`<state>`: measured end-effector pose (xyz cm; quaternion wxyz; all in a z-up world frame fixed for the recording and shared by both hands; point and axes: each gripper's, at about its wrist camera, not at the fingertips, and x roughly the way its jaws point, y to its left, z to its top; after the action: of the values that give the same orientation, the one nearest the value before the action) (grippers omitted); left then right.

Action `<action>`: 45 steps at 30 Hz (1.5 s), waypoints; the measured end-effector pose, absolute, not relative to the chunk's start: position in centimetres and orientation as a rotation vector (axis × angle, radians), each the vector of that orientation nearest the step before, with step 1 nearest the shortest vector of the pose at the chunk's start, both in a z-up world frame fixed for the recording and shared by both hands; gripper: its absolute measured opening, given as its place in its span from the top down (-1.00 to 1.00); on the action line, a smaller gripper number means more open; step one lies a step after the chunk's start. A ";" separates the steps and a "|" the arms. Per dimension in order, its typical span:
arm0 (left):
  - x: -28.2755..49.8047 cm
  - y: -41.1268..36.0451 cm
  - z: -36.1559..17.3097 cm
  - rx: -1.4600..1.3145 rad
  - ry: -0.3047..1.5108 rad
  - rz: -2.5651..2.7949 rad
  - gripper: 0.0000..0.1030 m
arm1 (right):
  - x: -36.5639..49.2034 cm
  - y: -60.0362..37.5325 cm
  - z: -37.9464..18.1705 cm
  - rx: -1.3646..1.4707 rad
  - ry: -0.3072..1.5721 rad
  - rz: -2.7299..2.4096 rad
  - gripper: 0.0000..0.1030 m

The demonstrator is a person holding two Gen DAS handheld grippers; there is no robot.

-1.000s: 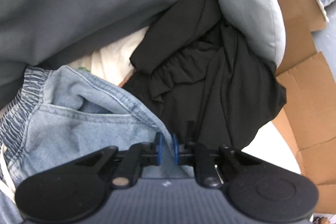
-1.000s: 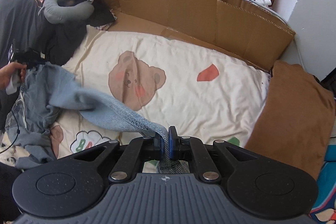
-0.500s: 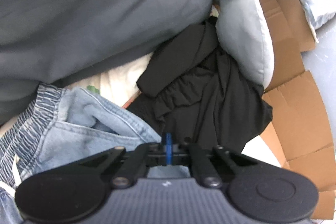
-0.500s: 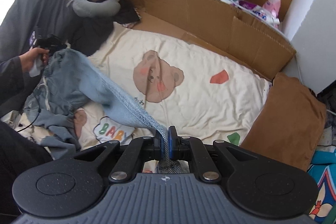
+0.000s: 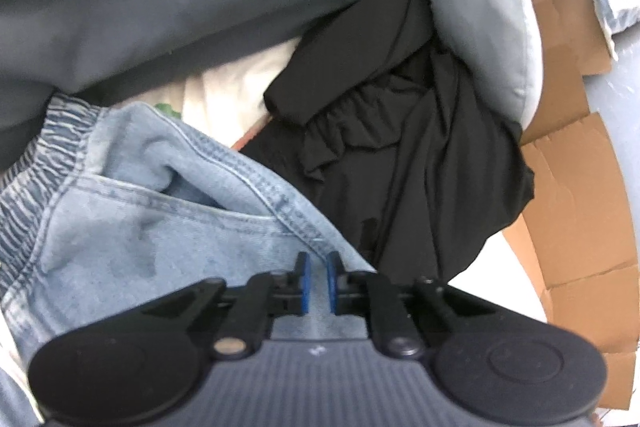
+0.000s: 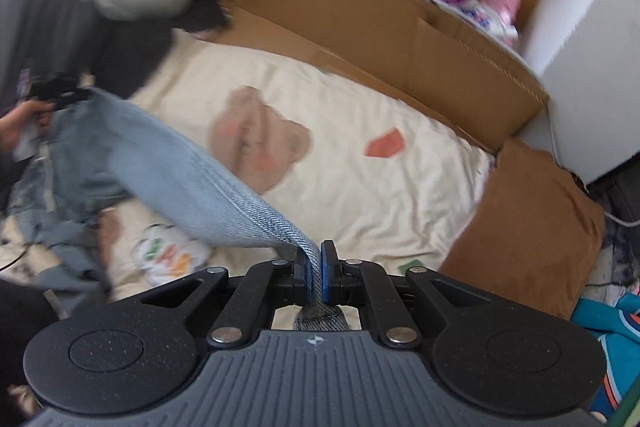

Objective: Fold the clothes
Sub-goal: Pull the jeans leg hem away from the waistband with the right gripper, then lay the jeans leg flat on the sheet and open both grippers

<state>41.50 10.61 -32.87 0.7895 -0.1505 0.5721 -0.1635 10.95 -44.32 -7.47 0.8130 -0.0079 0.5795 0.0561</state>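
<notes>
— Jeans [image 6: 192, 183], pale washed denim with an elastic waistband, hang stretched over the bed sheet [image 6: 360, 195].

— What is the sheet like?

— Cream cotton printed with a bear (soft, slightly rumpled), walled by brown cardboard [image 6: 380, 27]; a tan cushion [image 6: 528, 227] lies at its right edge.

— And the tools?

— The right gripper [image 6: 316, 277] pinches a leg hem. The left gripper [image 5: 316, 281] has denim near the waistband between its pads, which have just parted slightly; beside it lie a crumpled black garment [image 5: 420, 155] and a grey neck pillow [image 5: 488, 39].
</notes>
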 end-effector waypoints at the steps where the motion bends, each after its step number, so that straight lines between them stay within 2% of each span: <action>1: 41.6 10.6 -33.1 -0.317 1.231 -0.348 0.84 | 11.9 -45.0 -8.8 -0.006 1.247 0.100 0.95; 7: 42.2 10.2 -34.0 -0.280 1.220 -0.346 0.84 | 16.9 -48.0 -16.3 -0.004 1.315 0.010 0.95; 22: 44.3 8.3 -36.0 -0.223 1.185 -0.336 0.84 | 28.3 -51.4 -27.9 -0.091 1.414 -0.094 0.95; 30: 45.4 8.3 -36.9 -0.204 1.176 -0.362 0.86 | 31.0 -52.0 -34.9 -0.147 1.472 -0.143 0.94; 32: 45.7 8.4 -36.8 -0.194 1.183 -0.368 0.87 | 31.5 -51.7 -36.1 -0.195 1.453 -0.181 0.80; 33: 45.7 8.3 -36.6 -0.189 1.188 -0.366 0.87 | 31.6 -51.4 -36.4 -0.224 1.438 -0.197 0.63; 35: 45.7 8.3 -36.0 -0.179 1.195 -0.357 0.88 | 31.6 -50.6 -36.2 -0.279 1.400 -0.225 0.45; 37: 45.5 8.3 -35.2 -0.168 1.201 -0.349 0.88 | 30.9 -50.3 -34.8 -0.281 1.346 -0.234 0.19; 39: 45.1 8.1 -34.2 -0.145 1.204 -0.352 0.60 | 29.9 -50.7 -32.9 -0.239 1.309 -0.222 0.15; 41: 44.5 7.7 -33.2 -0.124 1.209 -0.360 0.46 | 28.7 -51.4 -31.2 -0.151 1.273 -0.198 0.15; 45: 42.9 7.1 -30.9 -0.122 1.213 -0.390 0.44 | 25.2 -51.9 -28.9 0.008 1.219 -0.182 0.15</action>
<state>42.93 7.11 -30.90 0.8019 -0.0571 0.5661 -0.1822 25.20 -51.88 -28.85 0.8162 0.0039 0.5715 -0.0852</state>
